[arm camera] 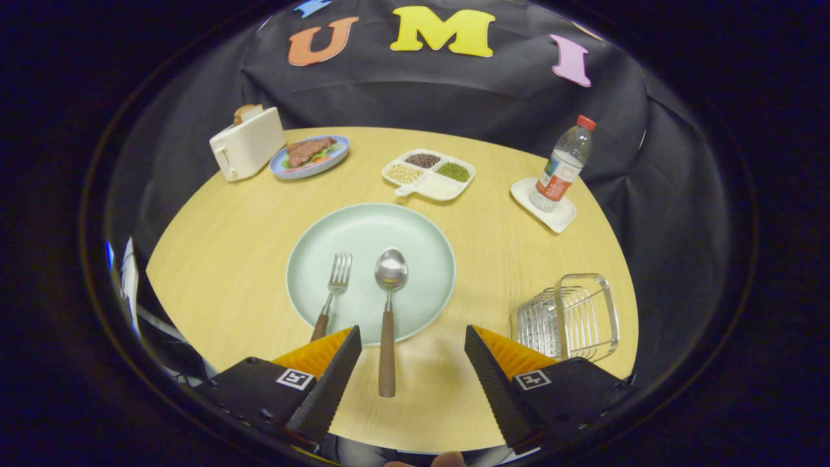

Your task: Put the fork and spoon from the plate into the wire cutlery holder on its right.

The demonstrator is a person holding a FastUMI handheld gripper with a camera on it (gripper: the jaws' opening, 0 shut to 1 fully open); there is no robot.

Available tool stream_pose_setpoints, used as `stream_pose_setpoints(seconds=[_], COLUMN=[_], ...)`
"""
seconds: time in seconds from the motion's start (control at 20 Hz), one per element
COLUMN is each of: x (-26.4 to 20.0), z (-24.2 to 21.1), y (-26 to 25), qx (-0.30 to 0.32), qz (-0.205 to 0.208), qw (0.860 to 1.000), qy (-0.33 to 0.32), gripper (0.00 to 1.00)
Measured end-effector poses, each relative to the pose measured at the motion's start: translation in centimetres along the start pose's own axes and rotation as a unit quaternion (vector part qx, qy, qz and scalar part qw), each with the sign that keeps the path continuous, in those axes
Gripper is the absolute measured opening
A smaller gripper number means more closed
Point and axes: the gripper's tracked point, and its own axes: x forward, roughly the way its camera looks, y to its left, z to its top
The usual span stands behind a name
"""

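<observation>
Gripper view: the gripper (410, 363) hovers with fingers apart, empty, the spoon (389, 311) handle between them; fork (332, 295) beside it on the pale green plate (428, 233); wire cutlery holder (570, 318) lower right; pickup not begun; next, close on the spoon handle.

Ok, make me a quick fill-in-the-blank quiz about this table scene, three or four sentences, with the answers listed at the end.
1. On the green plate, the fork lies to the ____ of the spoon.
2. The gripper has its fingers ____, with the spoon's handle between them.
3. The wire cutlery holder holds ____ pieces of cutlery so far.
4. The water bottle stands on a small ____ tray.

Answers: left; open; no; white
</observation>
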Motion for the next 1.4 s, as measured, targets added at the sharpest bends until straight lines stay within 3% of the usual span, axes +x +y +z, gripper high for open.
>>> stream_pose_setpoints(seconds=[0.05,0.5,0.55,0.65,0.7,0.8,1.0,1.25,1.4], x=[0.2,1.1,0.9,0.9,0.8,0.1,-2.1,-6.4,-9.2], z=[-0.4,-3.0,-3.0,-3.3,-3.0,-2.5,-1.3,0.0,0.3], y=[0.2,0.8,0.9,1.1,1.2,1.1,0.0,-3.0,-5.9], qx=[-0.004,0.017,0.020,0.025,0.030,0.045,0.074,0.121,0.144], qz=[0.004,0.034,0.039,0.049,0.055,0.069,0.082,0.073,0.044], qw=[1.000,0.998,0.997,0.996,0.996,0.995,0.993,0.990,0.988], qy=[0.008,0.059,0.063,0.069,0.066,0.056,0.029,-0.010,-0.035], gripper=[0.96,0.51,0.13,0.17,0.06,0.00,0.00,0.00,0.00])
